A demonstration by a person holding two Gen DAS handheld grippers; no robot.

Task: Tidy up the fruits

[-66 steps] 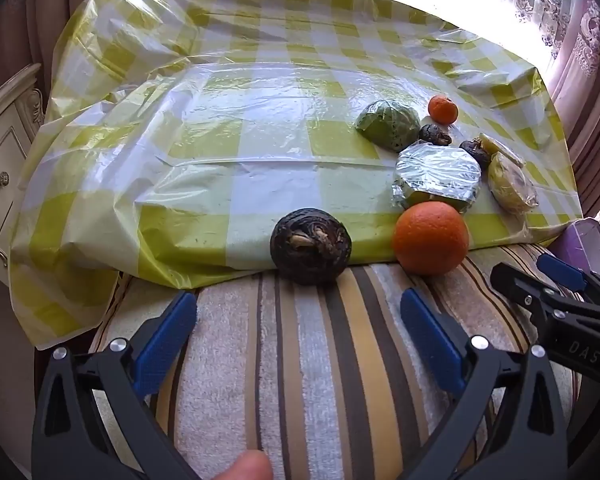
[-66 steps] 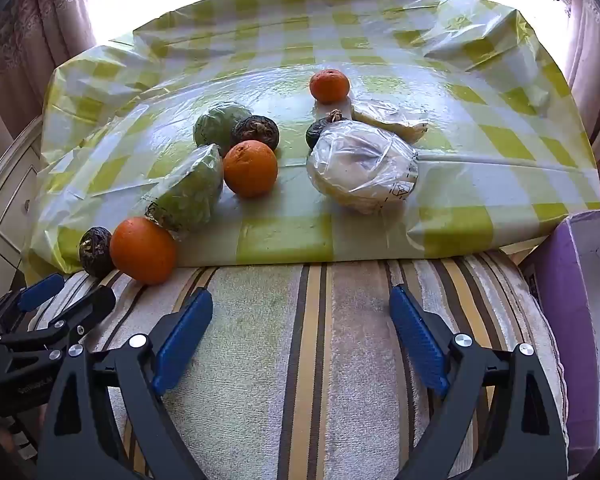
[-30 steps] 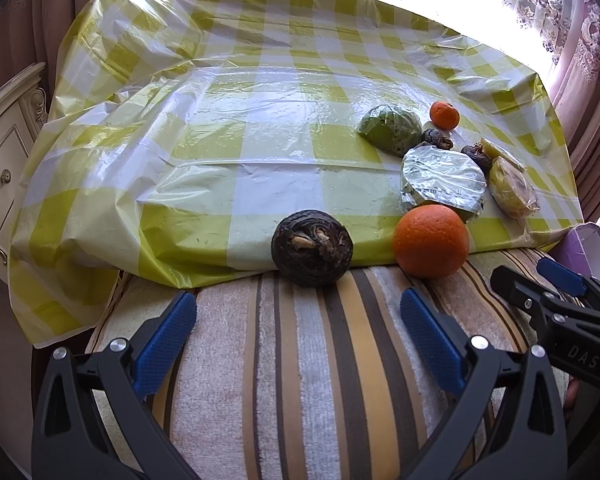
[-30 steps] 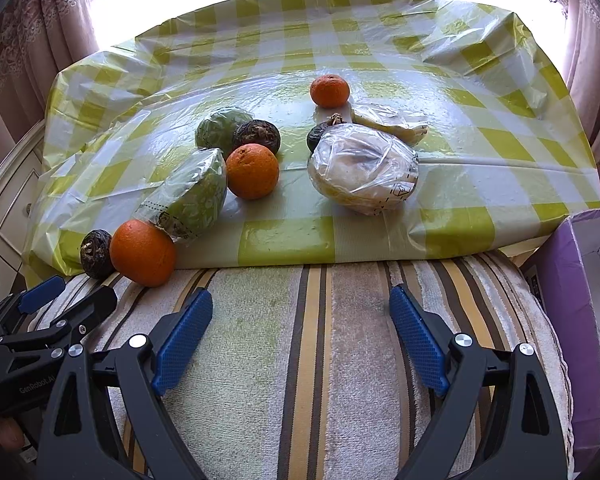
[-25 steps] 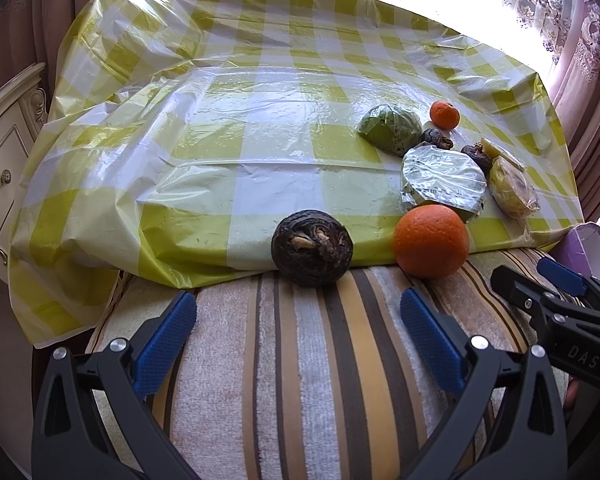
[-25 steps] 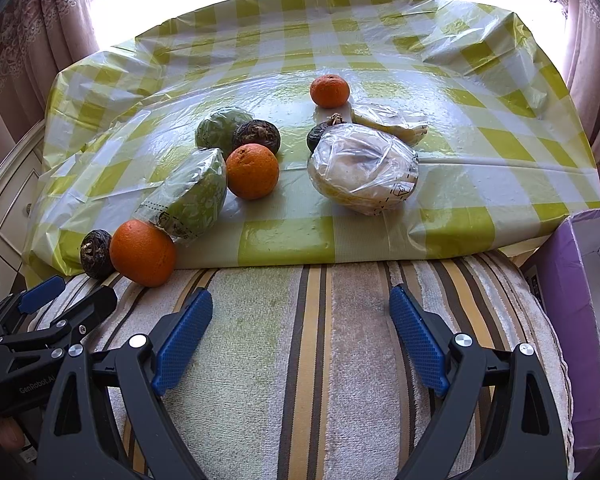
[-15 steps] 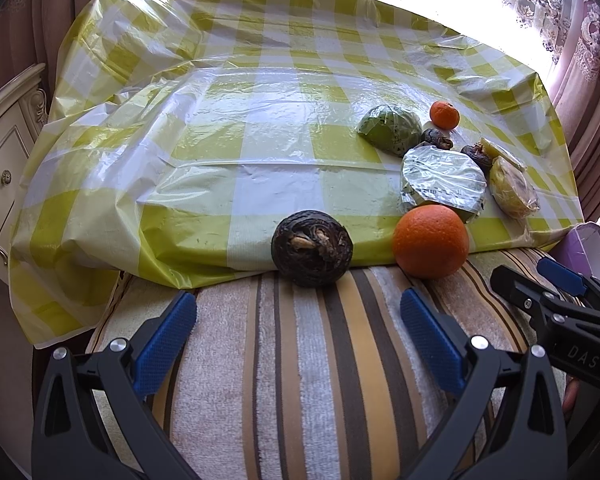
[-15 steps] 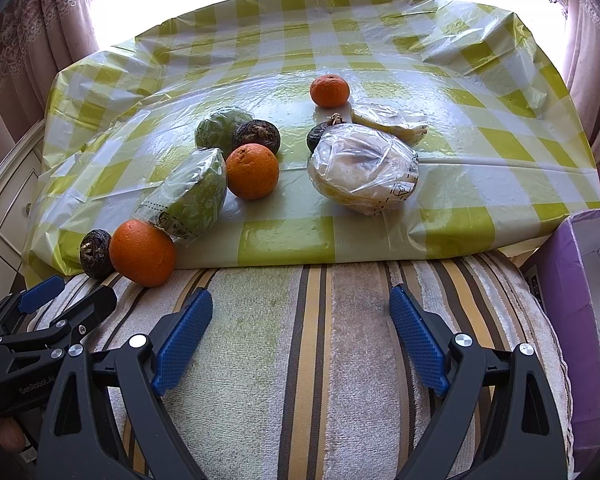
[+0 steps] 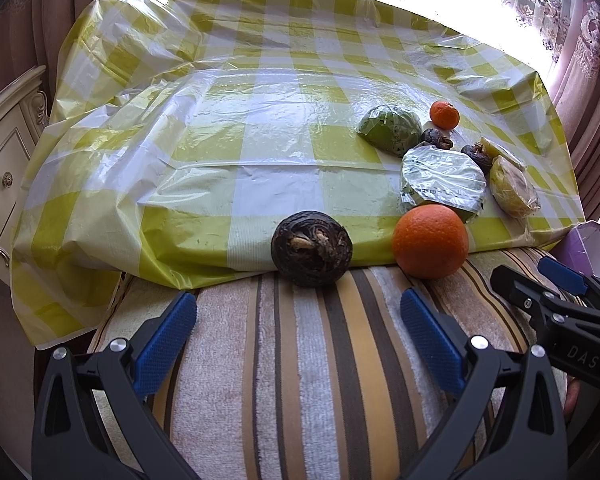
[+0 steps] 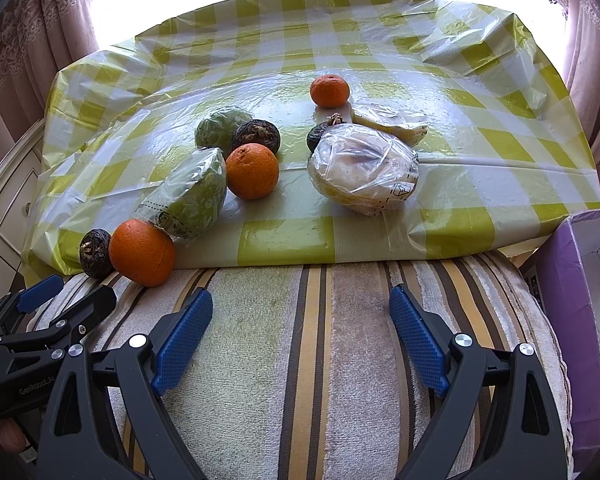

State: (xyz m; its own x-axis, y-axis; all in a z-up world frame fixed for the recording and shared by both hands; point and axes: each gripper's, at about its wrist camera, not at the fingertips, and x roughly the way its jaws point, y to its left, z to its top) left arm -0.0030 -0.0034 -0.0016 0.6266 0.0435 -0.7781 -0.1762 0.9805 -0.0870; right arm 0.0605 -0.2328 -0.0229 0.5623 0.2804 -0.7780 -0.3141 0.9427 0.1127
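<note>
Fruit lies on a yellow-checked plastic cloth [image 9: 204, 152]. A dark brown round fruit [image 9: 311, 254] and a large orange [image 9: 430, 241] sit at the cloth's near edge. Behind them are a wrapped green half fruit [image 10: 188, 198], another orange [image 10: 252, 171], a wrapped green fruit [image 10: 218, 132], a second dark fruit [image 10: 257, 136], a wrapped pale fruit [image 10: 363, 168], a wrapped yellow piece [image 10: 388, 122] and a small tangerine [image 10: 329, 90]. My left gripper [image 9: 298, 344] is open above the striped towel [image 9: 300, 360], short of the dark fruit. My right gripper [image 10: 300, 338] is open too, holding nothing.
A purple box [image 10: 580, 300] stands at the right edge of the striped towel. A cream cabinet with drawers [image 9: 0, 152] is to the left of the table. Curtains [image 9: 592, 60] and a bright window line the back. The cloth's left half is bare.
</note>
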